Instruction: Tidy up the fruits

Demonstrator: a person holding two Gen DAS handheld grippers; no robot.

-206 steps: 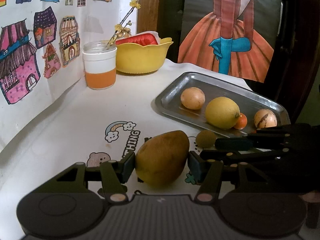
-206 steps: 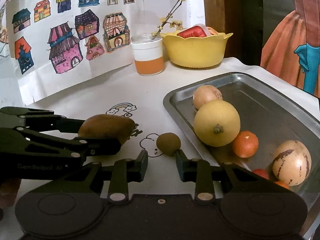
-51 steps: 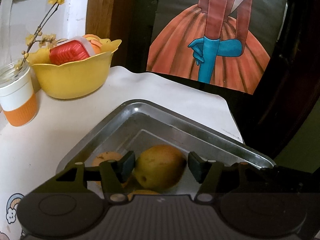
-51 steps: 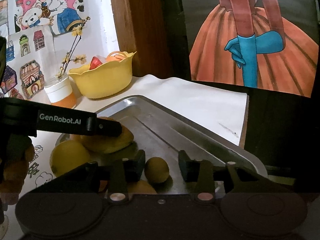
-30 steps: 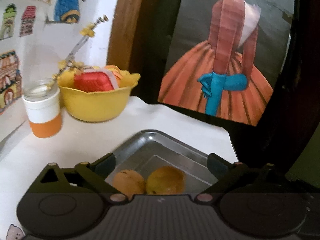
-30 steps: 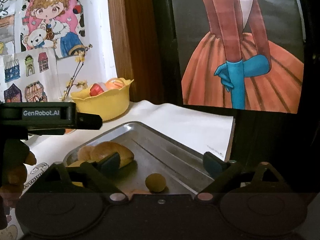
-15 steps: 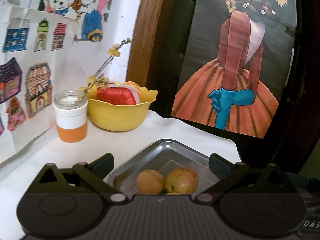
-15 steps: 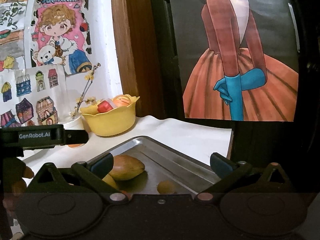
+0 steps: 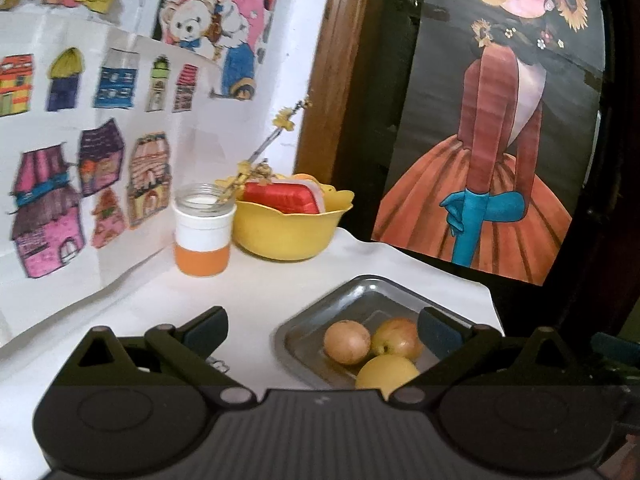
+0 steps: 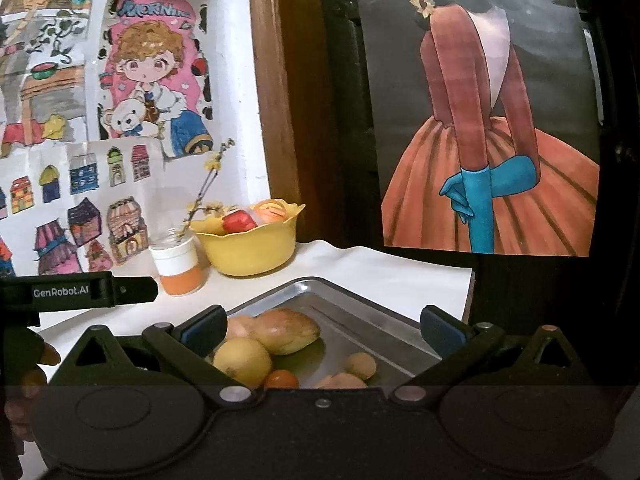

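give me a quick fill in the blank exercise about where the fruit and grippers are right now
1. The mango lies in the metal ____.
2. Both the left gripper and the right gripper are ____ and hold nothing.
3. The white and orange jar stands right beside the ____ bowl.
4. The lemon touches the ____.

Missing words: tray; open; yellow; mango

Both views are dim and warm-toned, with soft light that seems to come from the left, brightening the wall (image 9: pixel 132 240). Fisheye bending curves the edges, corners go black, and the tray (image 10: pixel 360 316) shows faint glare.
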